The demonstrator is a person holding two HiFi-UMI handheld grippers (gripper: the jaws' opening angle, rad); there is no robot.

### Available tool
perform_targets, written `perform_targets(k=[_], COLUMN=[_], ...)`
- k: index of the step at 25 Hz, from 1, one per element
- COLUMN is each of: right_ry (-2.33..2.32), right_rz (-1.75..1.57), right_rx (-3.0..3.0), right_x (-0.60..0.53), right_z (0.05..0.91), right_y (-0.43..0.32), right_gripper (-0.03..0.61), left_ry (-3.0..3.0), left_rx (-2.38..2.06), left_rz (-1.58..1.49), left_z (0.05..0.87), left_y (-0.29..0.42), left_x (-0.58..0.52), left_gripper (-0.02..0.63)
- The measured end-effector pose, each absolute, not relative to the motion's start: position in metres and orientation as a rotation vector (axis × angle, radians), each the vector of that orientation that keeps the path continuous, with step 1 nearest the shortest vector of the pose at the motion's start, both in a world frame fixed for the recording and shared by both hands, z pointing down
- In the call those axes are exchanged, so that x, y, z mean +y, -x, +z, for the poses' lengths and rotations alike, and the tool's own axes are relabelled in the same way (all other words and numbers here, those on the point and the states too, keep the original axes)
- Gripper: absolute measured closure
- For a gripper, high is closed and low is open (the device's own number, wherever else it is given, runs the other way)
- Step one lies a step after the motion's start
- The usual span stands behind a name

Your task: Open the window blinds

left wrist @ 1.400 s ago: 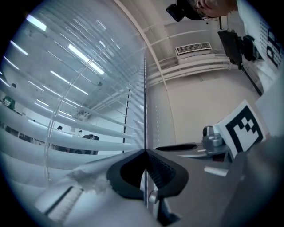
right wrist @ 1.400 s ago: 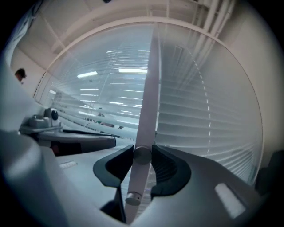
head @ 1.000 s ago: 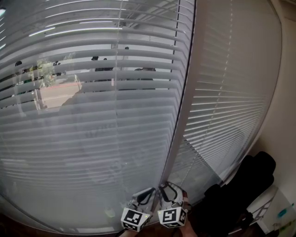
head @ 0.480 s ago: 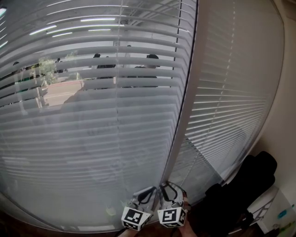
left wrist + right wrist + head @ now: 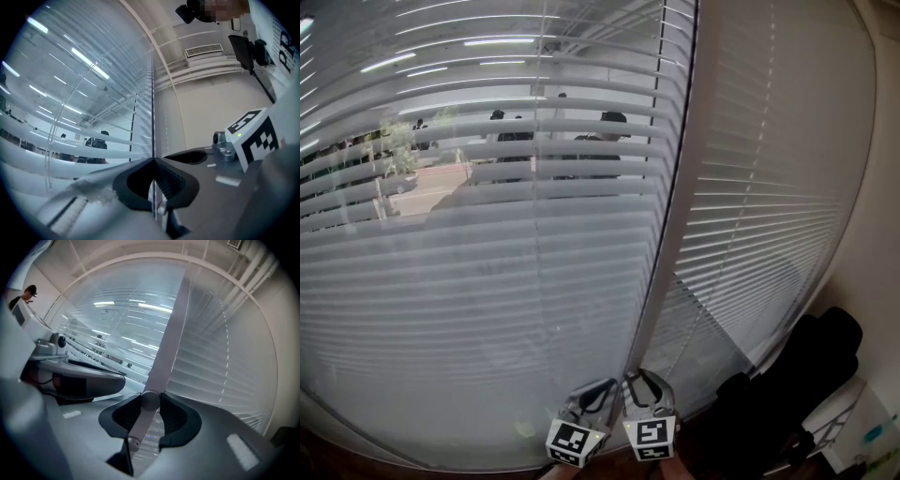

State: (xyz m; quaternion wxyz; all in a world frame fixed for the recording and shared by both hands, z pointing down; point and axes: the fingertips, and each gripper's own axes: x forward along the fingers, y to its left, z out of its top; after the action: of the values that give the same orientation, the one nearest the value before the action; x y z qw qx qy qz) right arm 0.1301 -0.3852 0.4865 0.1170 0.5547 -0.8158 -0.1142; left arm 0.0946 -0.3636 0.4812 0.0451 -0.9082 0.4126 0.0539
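- Fingers [image 5: 178, 416] first: on the right gripper [image 5: 151, 400], pinching the clear rod [image 5: 171, 333], knob end wedged between the tips. Been closing in on it just now. Why grab there?
- Guessing: twist to tilt the slats. Hangs right by the frame post [image 5: 670, 244], at the edge of the blinds [image 5: 487, 244], so easy to reach from low down.
- And the left gripper [image 5: 152, 160]?
- Tips pressed together, parked just beside the right one at the bottom of the window. Thin pale strip in the slot; can't tell whether cord or gripper hardware. Probably just steadying.
- How far along?
- Not far, judging by the slats. Hanging full length across the glass, upper ones tilted enough to show a bit of street and some figures, lower ones reading as one grey sheet. Second blind [image 5: 769, 216] off to the right shut too. Needs more twist, with a firm pinch to avoid slipping on that slick rod.
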Motion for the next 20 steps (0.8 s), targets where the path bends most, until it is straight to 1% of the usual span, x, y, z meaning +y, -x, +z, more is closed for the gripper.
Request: perform_targets(k=[16,20], right_ry=[-1.777,-1.799], right_rz=[0.149,0.193], right_rx=[-2.627,-2.645], right_x=[-0.3865,-0.3862], right_z=[0.4877,0.4876], right_y=[-0.1366,-0.1368], right_gripper=[0.445,0.445], left_ry=[2.779,2.783], left_rx=[1.265,1.255], left_rz=[0.166,0.161], left_z=[0.4770,0.4803], left_y=[-0.0942,-0.0944], left_x=[-0.3627,-0.3622], left_gripper=[0.620,0.620])
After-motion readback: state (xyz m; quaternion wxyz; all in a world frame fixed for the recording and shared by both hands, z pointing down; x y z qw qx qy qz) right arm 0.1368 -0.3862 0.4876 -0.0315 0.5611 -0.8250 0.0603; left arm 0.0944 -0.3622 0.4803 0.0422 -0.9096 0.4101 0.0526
